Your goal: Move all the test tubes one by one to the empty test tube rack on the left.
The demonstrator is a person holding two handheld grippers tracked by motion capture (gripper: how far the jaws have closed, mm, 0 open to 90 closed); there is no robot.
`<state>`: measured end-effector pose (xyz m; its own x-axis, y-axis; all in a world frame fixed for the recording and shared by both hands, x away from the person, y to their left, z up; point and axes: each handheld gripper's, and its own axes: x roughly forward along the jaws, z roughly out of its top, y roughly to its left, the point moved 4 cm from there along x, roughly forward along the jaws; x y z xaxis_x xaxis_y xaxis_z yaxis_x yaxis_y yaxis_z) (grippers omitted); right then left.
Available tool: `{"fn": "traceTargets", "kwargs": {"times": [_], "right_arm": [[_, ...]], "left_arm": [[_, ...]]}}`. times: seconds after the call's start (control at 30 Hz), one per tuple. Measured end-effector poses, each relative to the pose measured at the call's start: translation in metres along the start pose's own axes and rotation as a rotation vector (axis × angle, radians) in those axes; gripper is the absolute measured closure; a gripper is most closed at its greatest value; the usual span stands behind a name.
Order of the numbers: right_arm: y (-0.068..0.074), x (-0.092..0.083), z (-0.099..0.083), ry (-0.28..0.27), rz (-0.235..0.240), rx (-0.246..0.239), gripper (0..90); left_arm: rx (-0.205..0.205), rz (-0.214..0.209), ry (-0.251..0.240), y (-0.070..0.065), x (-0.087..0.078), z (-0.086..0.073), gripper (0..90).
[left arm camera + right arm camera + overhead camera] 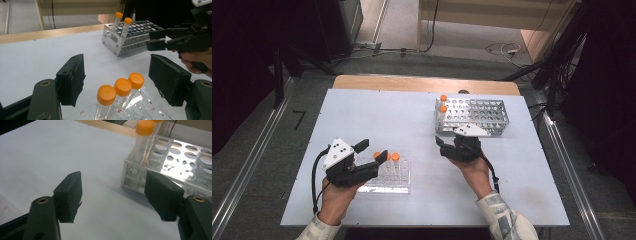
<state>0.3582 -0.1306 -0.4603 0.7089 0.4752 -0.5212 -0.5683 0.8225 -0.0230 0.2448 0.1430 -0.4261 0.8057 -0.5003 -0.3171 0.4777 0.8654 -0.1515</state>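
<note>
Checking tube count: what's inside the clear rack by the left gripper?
Three orange-capped tubes stand in the clear rack. Their lower ends are cut off by the frame edge; the high view hides part behind the left gripper.

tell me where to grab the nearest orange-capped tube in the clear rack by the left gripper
Grip the nearest tube just under its orange cap, coming from above, fingers closing across the rack's width. It stands upright in the clear rack, with another tube directly behind it in the row, so only its sideways flanks look free.
</note>
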Motion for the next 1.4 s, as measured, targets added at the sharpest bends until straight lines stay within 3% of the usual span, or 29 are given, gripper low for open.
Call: {"fn": "traceTargets", "kwargs": {"times": [0.23, 0.33, 0.67, 1.07, 1.4], "right_arm": [[-0.017, 0.025, 0.013, -0.015, -0.060, 0.020, 40.7], [-0.020, 0.037, 0.018, 0.005, -0.069, 0.016, 43.4], [-0.029, 0.059, 0.027, -0.006, -0.091, 0.031, 59.3], [-0.028, 0.064, 0.030, -0.015, -0.081, 0.027, 71.0], [-0.028, 0.048, 0.046, -0.064, -0.083, 0.016, 72.3]], "left_arm": [[-0.007, 0.001, -0.007, 0.001, 0.000, 0.001, 29.2], [-0.007, 0.000, -0.009, 0.001, 0.000, 0.001, 28.9], [-0.010, -0.003, -0.016, 0.002, -0.002, 0.002, 28.9], [-0.009, -0.001, -0.019, 0.002, -0.003, 0.003, 29.0], [-0.013, 0.002, -0.023, 0.003, -0.004, 0.004, 28.9]]}}
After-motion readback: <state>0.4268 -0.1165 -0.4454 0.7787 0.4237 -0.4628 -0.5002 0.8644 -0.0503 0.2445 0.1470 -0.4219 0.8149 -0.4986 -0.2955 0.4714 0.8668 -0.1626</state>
